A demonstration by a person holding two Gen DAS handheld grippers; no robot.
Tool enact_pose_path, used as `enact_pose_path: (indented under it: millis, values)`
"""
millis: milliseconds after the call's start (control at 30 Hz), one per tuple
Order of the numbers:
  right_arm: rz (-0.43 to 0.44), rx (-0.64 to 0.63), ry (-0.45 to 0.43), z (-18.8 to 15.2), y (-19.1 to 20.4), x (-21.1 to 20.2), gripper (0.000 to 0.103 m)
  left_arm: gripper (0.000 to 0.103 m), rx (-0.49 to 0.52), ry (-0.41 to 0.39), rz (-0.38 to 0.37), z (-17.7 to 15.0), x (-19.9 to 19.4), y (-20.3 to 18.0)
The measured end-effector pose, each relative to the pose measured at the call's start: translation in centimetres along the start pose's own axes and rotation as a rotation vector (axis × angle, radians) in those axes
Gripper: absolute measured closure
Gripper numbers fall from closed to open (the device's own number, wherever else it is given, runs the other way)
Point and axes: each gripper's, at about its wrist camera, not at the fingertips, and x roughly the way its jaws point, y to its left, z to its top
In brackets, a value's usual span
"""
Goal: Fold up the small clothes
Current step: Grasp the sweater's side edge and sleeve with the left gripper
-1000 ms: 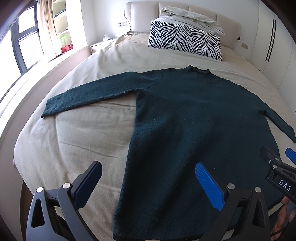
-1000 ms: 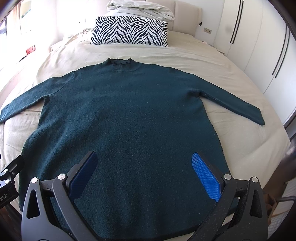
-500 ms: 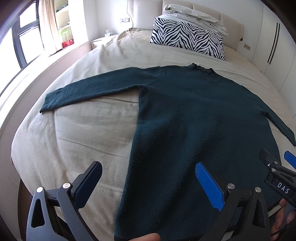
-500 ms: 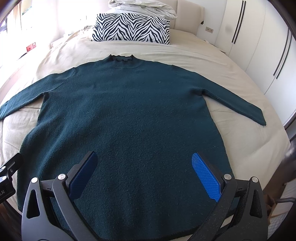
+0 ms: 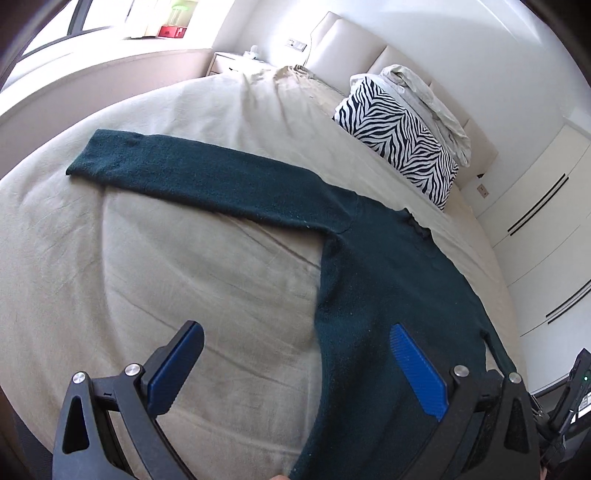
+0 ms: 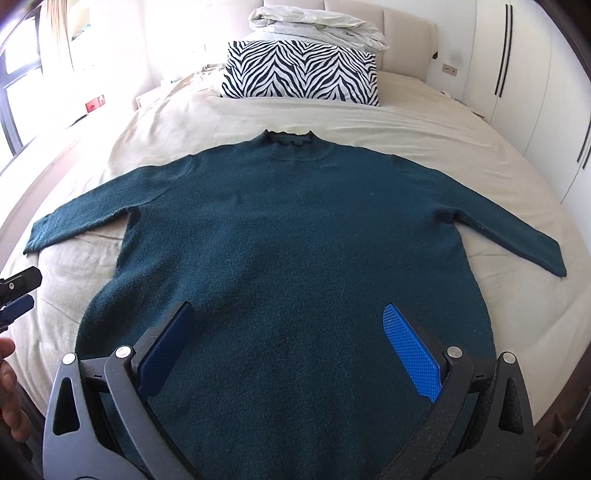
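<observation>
A dark teal long-sleeved sweater lies flat on the bed, collar toward the headboard, both sleeves spread out. In the left wrist view it fills the right side, with its left sleeve stretched across the sheet. My left gripper is open and empty, above the sweater's left side edge near the hem. My right gripper is open and empty, above the lower middle of the sweater. The left gripper's tip also shows at the left edge of the right wrist view.
The beige bed sheet surrounds the sweater. A zebra-print pillow with a folded white duvet on it stands at the headboard. White wardrobes are on the right, a window and nightstand on the left.
The left gripper has swung left and tilted, so the left sleeve now lies in the middle of its view. The right gripper has moved slightly back from the sweater. Both stayed open.
</observation>
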Motion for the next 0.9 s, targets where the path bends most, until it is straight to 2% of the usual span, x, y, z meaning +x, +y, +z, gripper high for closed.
enact_pose_path:
  millis: [100,167,200,267,300,367,467,500,533,633,733,833,867,900]
  values:
    - [0.041,-0.016,-0.027,1.4,1.4,0.2,0.000,0.000,-0.039,-0.092,0.026,2.0,-0.4,2.4]
    - [0.064,-0.029,-0.034,2.4,2.4,0.5,0.000,0.000,-0.047,-0.099,0.061,3.2,-0.2,3.7]
    - [0.080,-0.032,-0.036,2.9,2.7,0.6,0.000,0.000,-0.075,-0.067,0.076,3.8,0.2,4.6]
    - [0.115,-0.031,-0.046,3.6,3.5,0.7,0.000,0.000,-0.229,-0.056,0.017,4.9,0.6,7.6]
    - [0.136,-0.027,-0.048,3.9,3.9,0.8,0.000,0.000,-0.316,-0.083,-0.035,5.4,0.8,9.4]
    - [0.177,-0.010,-0.047,4.6,4.4,1.1,0.001,0.000,-0.444,-0.148,-0.087,6.3,1.1,12.6]
    - [0.225,0.025,-0.038,5.2,4.4,1.9,0.009,0.001,-0.636,-0.191,-0.158,7.5,2.9,17.0]
    - [0.241,0.040,-0.027,5.3,4.3,2.3,0.016,0.001,-0.695,-0.200,-0.186,7.9,3.5,18.3]
    - [0.258,0.059,-0.014,5.4,4.0,2.7,0.022,0.001,-0.741,-0.214,-0.208,8.1,4.1,19.5]
    - [0.302,0.150,0.013,5.5,2.7,3.9,0.030,0.003,-0.849,-0.253,-0.251,8.8,5.5,22.0]
    - [0.319,0.211,0.031,5.0,1.3,5.2,0.032,0.003,-0.926,-0.320,-0.287,9.3,6.2,23.6]
    - [0.334,0.241,0.050,4.5,0.5,6.4,0.033,0.013,-0.976,-0.336,-0.301,10.4,7.1,24.7]
    - [0.337,0.246,0.051,4.3,0.3,6.7,0.033,0.021,-0.982,-0.341,-0.306,10.7,7.2,24.9]
    - [0.337,0.251,0.050,4.2,0.1,6.9,0.032,0.036,-0.980,-0.342,-0.302,11.2,7.6,25.0]
